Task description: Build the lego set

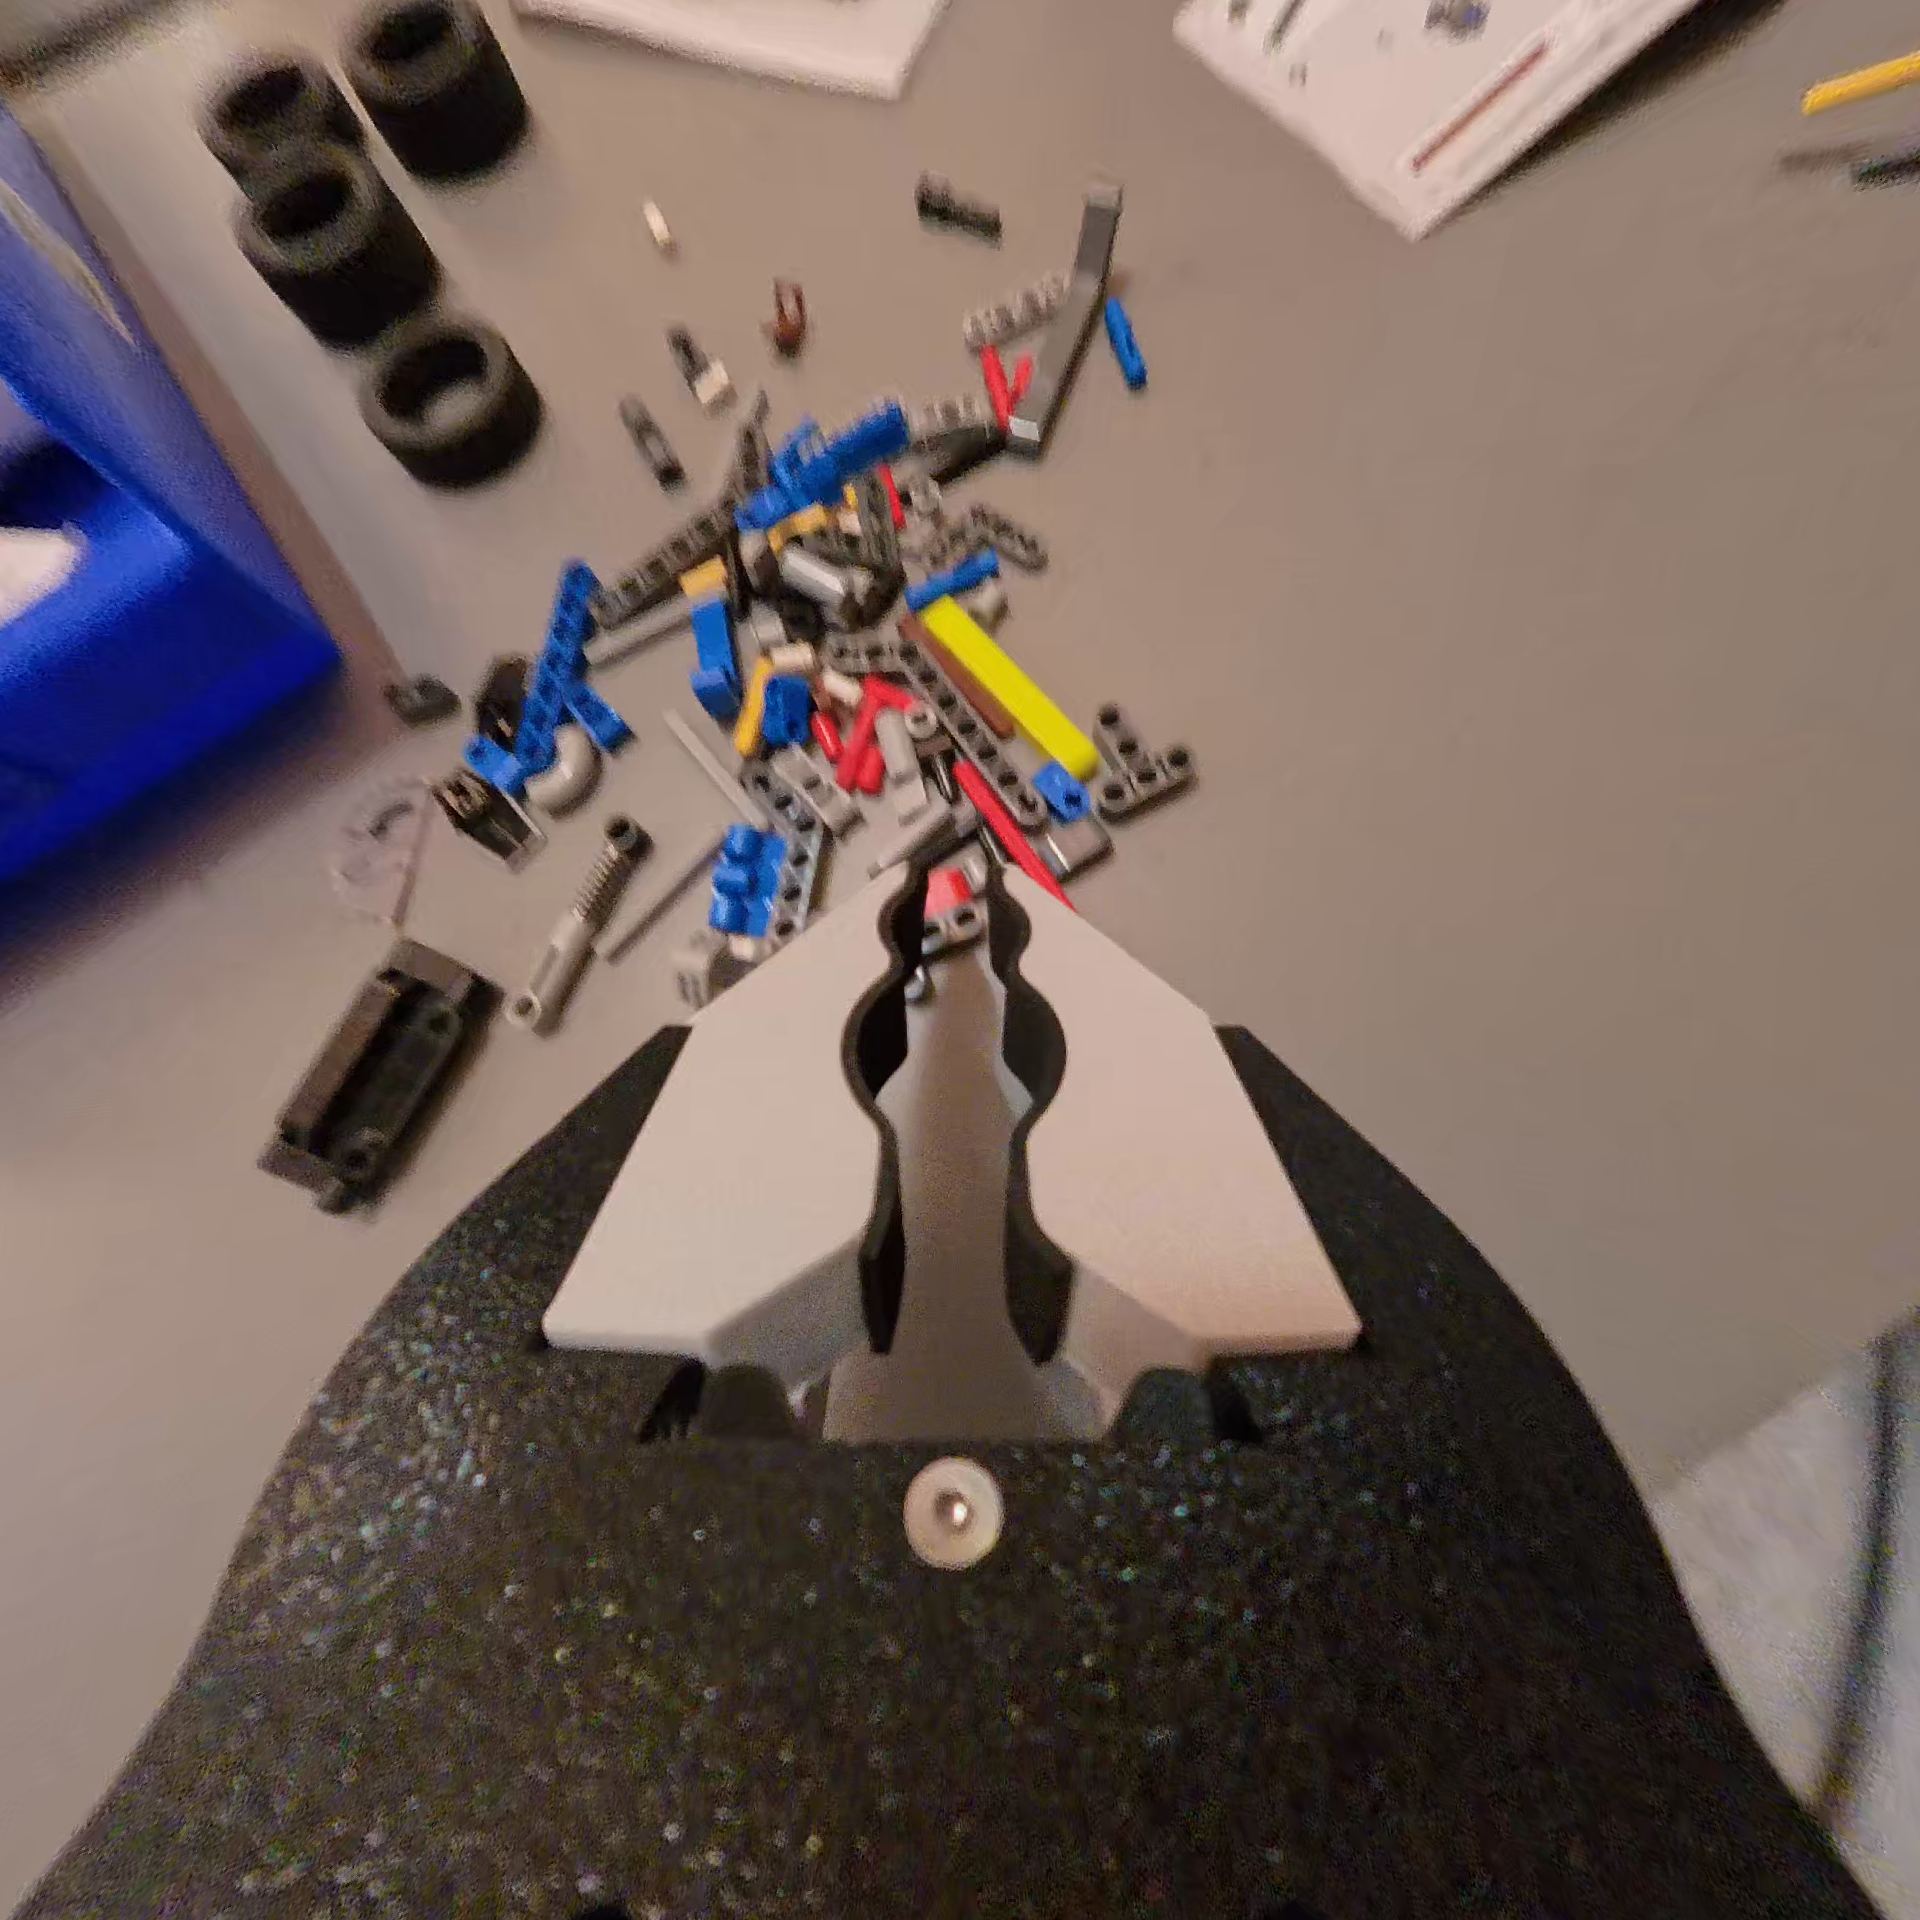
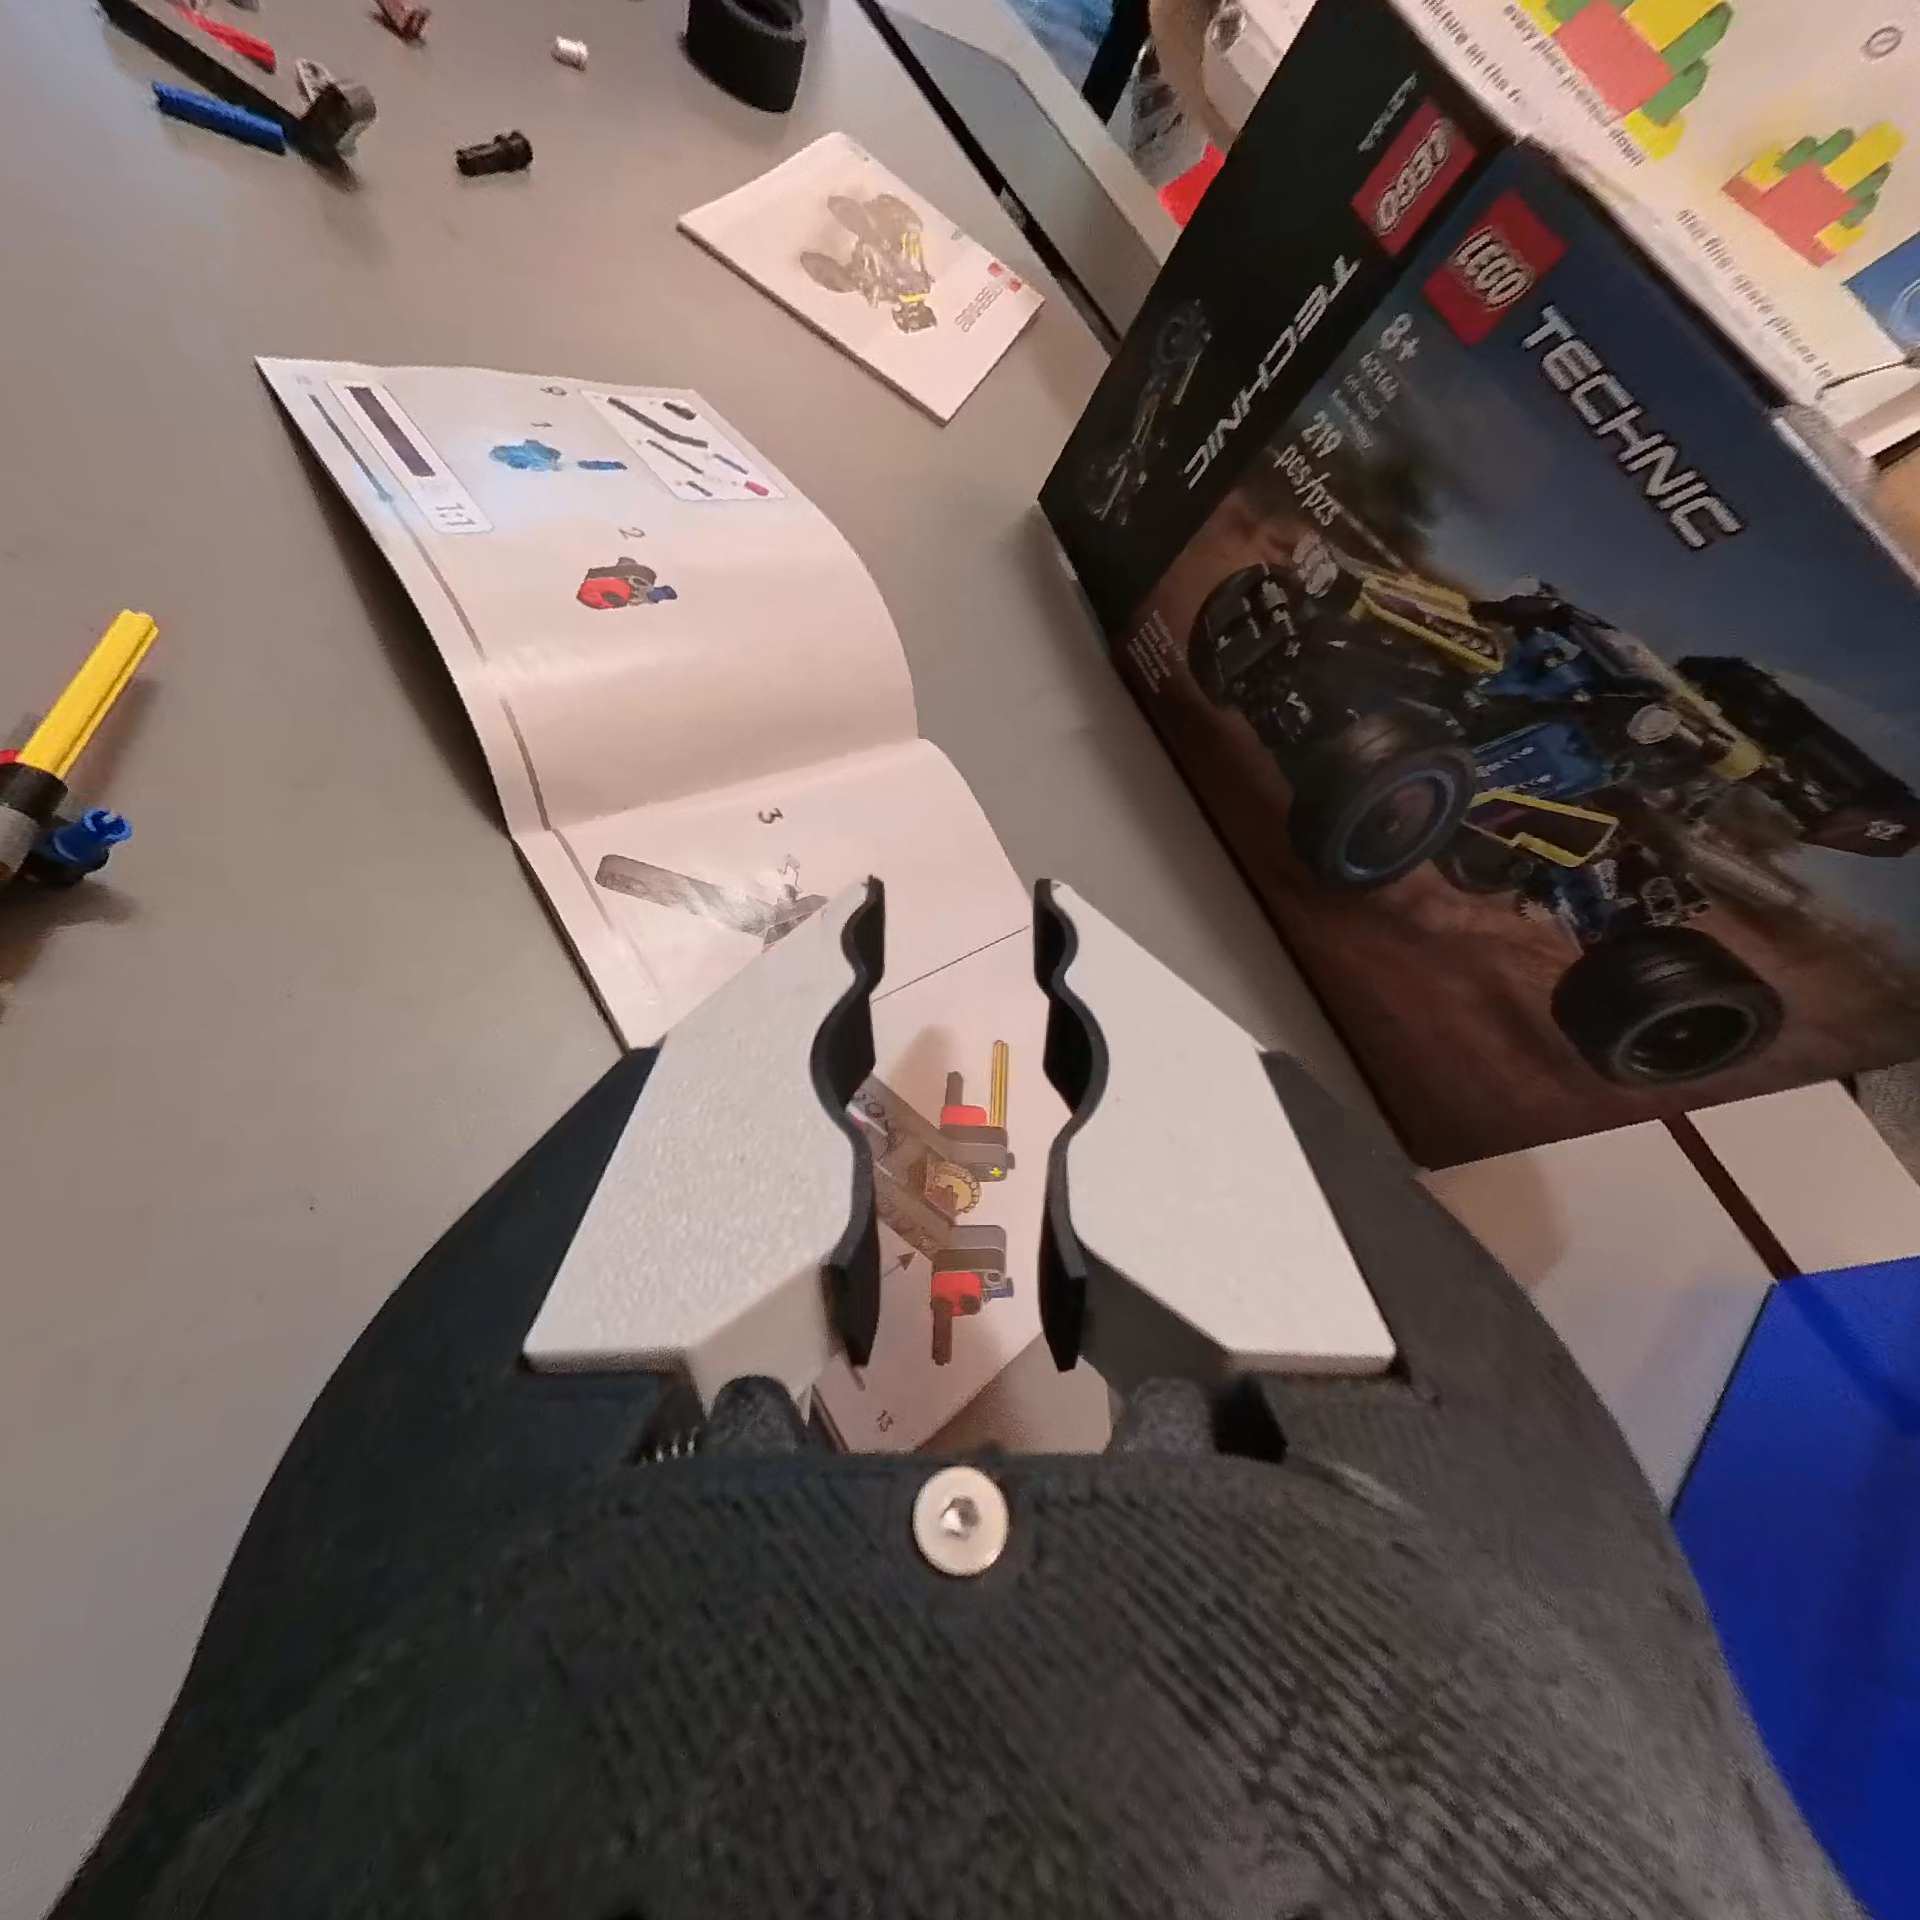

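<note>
Left wrist view motion-blurred: small parts in brick pile [image 1: 873,644] not distinguishable. Blue bin [image 1: 125,623] cut at 9 o'clock edge. Right wrist view: open booklet [image 2: 675,665] partly hidden behind fingers [image 2: 748,1143].

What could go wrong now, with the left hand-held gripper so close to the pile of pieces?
1. The left hand-held gripper points into the tangled pile; closing may catch several pieces, or none cleanly.
2. Its tips may push small pieces aside across the table.
3. The right hand-held gripper hovers open over the instruction booklet and could crease a page.
</note>
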